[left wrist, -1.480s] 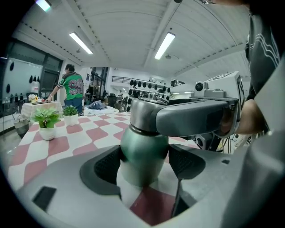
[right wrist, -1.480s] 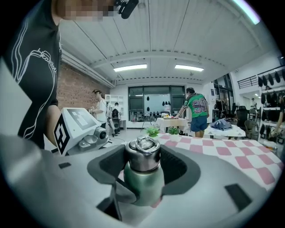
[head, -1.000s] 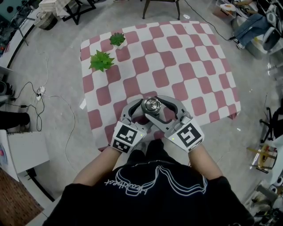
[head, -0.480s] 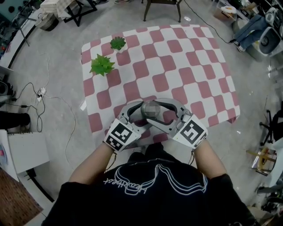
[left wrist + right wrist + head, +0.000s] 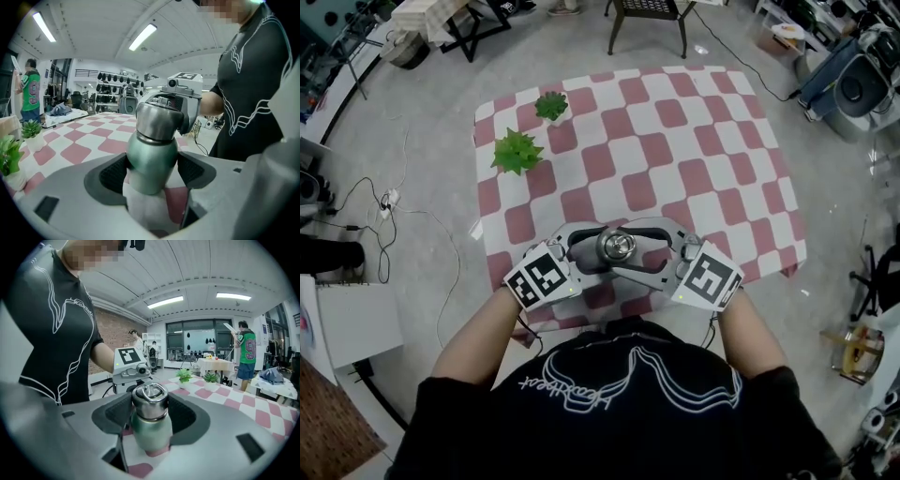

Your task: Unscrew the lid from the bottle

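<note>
The rounded green metal bottle [image 5: 152, 159] sits at the near edge of the checkered-cloth table [image 5: 675, 150]. The left gripper [image 5: 152, 174] clamps its smooth body. The right gripper [image 5: 150, 414] grasps the shiny steel, ring-topped lid [image 5: 149, 399].

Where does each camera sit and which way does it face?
Head view: on head, steeply down at table; shows arms, shirt, left tool, right tool.
Left tool view: on that tool, faces right across the gripped bottle; shirt at right.
Right tool view: on that tool, faces left at the gripped lid; shirt at left.
Shared: bottle and plants in all.
</note>
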Motion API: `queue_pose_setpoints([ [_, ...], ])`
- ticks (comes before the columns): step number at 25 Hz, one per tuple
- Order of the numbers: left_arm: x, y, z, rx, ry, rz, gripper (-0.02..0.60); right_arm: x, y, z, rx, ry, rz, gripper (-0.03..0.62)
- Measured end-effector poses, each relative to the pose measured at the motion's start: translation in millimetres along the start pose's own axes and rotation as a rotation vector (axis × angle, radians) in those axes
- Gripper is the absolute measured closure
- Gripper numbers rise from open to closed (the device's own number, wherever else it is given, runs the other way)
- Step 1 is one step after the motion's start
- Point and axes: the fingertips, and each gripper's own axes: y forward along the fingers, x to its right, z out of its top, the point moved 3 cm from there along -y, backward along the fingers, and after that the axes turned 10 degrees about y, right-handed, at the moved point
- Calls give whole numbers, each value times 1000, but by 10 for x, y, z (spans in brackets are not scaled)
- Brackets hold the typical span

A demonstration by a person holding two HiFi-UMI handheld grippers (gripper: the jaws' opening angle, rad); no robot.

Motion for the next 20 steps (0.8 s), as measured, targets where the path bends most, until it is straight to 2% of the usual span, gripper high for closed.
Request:
queue_pose_setpoints([
  [6, -40, 17, 3, -14, 56, -105, 241, 45, -6, 4, -32, -25, 92, 349],
  [10, -55, 19, 11, -31, 74, -145, 241, 57, -4, 16, -53, -44, 129, 349],
  [15, -53, 22, 9, -26, 67, -138, 239, 62, -4, 8, -62, -45, 141, 349],
  [20, -40, 16, 3, -16, 45, -103, 239, 49, -2, 4, -56, -26, 111, 347],
])
